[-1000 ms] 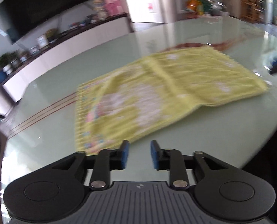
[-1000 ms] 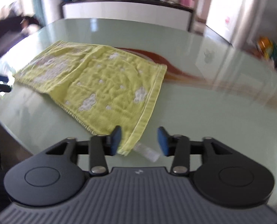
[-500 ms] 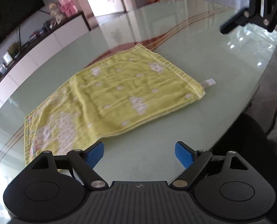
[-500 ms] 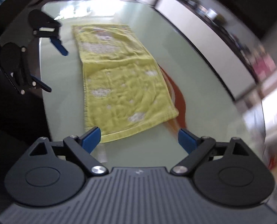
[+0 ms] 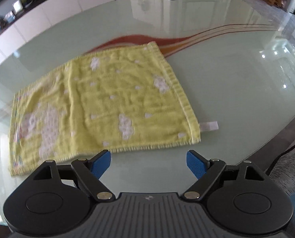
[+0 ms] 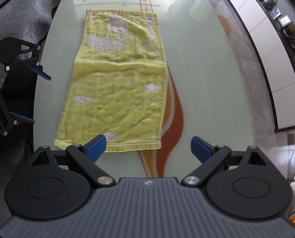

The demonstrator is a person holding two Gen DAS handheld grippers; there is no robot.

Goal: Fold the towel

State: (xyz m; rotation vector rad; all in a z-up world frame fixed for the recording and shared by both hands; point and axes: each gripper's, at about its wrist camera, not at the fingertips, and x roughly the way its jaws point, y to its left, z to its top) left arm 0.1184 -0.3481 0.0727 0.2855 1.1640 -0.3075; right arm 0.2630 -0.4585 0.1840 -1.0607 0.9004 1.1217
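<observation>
A yellow towel [image 5: 105,107] with white cloud prints lies flat and spread out on the glass table [image 5: 236,75]. It also shows in the right wrist view [image 6: 117,83], lengthwise away from the camera. My left gripper [image 5: 148,163] is open and empty, above the towel's long near edge. My right gripper [image 6: 148,145] is open and empty, above the towel's short near end. The left gripper also shows in the right wrist view [image 6: 31,95], open beside the towel's left edge. A white label [image 5: 209,126] sticks out at the towel's corner.
The table has a red-orange swirl pattern [image 6: 175,115] under the glass. Its curved edge [image 5: 276,136] runs close on the right in the left wrist view. A white cabinet [image 5: 48,17] with small items stands beyond the table. A grey sofa [image 6: 22,15] lies past the far left edge.
Both grippers have let go of the towel, opened wide and pulled back. The towel now lies flat on the table. The right gripper has swung round to the short end.
</observation>
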